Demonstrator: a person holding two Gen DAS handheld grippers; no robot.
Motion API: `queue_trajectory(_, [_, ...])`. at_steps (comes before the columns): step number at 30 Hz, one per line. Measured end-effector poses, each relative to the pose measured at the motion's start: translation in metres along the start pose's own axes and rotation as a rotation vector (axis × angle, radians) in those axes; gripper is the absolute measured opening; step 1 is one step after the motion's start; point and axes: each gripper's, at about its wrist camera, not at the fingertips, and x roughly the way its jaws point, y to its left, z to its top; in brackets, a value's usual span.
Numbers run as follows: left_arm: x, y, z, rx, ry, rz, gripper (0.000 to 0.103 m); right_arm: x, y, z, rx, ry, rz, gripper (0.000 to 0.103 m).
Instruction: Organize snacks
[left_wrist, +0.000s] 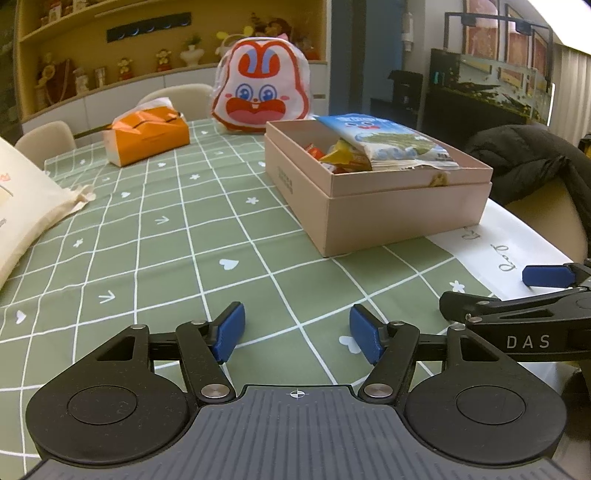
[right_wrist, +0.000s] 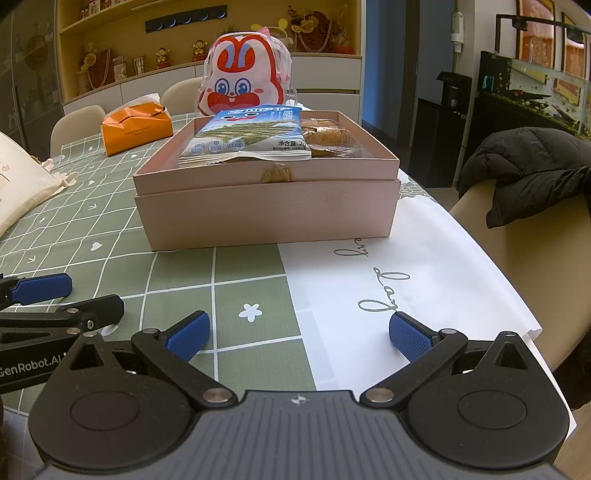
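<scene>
**Both grippers idle, snacks sit in box**

Nearest: left gripper (left_wrist: 297, 334) hovers low over the green grid tablecloth (left_wrist: 177, 236), jaws spread wide, nothing btwn the blue pads. Right gripper (right_wrist: 299, 334) is just beside it, also spread and empty, straddling the seam where the green cloth meets a white sheet with script lettering (right_wrist: 388, 288). Each gripper's tip shows at the edge of the other's view, so the 2 sit side by side, both aimed toward the box — prob a rest pose.

Mid: pink cardboard box (right_wrist: 266, 218), its tray nested in what looks like its own lid, which keeps it open for loading. Inside: blue-white snack pouch (right_wrist: 251, 134) propped against the far wall and lying over the rest; wrapped pastries (right_wrist: 325, 142) at its right, yellow & red packets (left_wrist: 340, 155) at its left.

Far: orange paper bag (left_wrist: 147, 138), rabbit-face bag (left_wrist: 258, 88) behind the box, cream tote (left_wrist: 22, 195) at the left edge. No loose snacks visible on the cloth, so the sorting looks near done or done.
</scene>
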Motion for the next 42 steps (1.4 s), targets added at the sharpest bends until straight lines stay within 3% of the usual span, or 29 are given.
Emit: queue_trajectory(42, [-0.0012,0.0009,0.0001,-0.012,-0.003,-0.001,0.067,0.0001,0.0,0.0,0.0,0.0,0.0,0.103])
